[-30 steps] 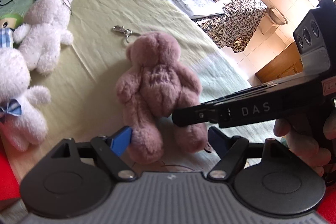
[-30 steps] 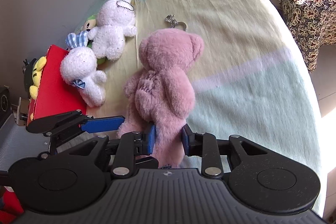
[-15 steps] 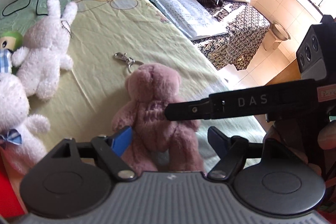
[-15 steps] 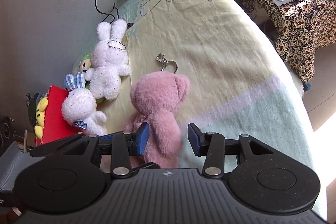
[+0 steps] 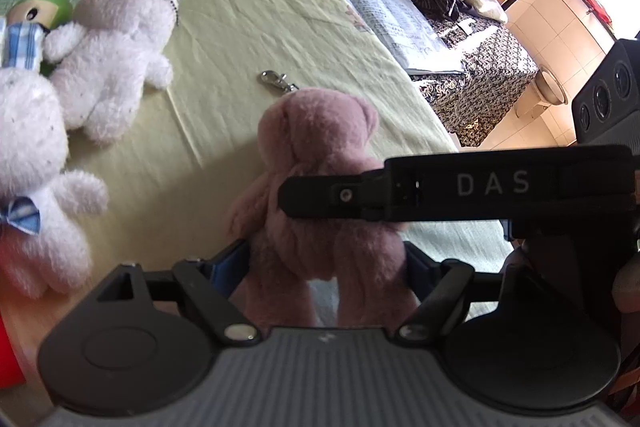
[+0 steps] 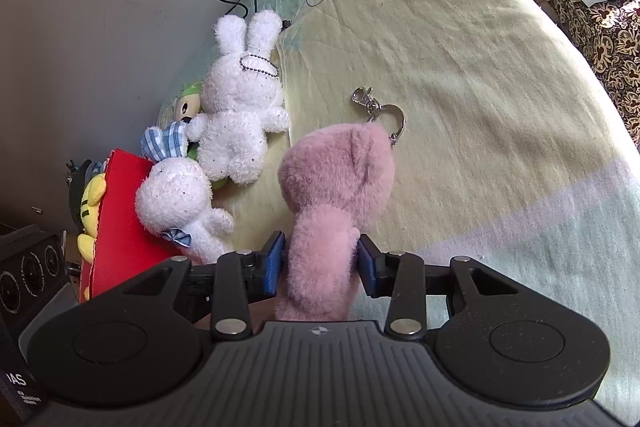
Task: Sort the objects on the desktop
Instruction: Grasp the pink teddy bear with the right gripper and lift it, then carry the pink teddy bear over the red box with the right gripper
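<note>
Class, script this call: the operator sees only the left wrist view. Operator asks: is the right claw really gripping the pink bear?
Observer: Yes. In the right wrist view the right claw has its blue pads pressed into the pink bear from both sides.
Operator: What is left of the bow-tie plush?
Observer: A red box, with a yellow plush at its far edge.
Operator: Is the clasp loose?
Observer: No, a key ring links it towards the bear's ear.
</note>
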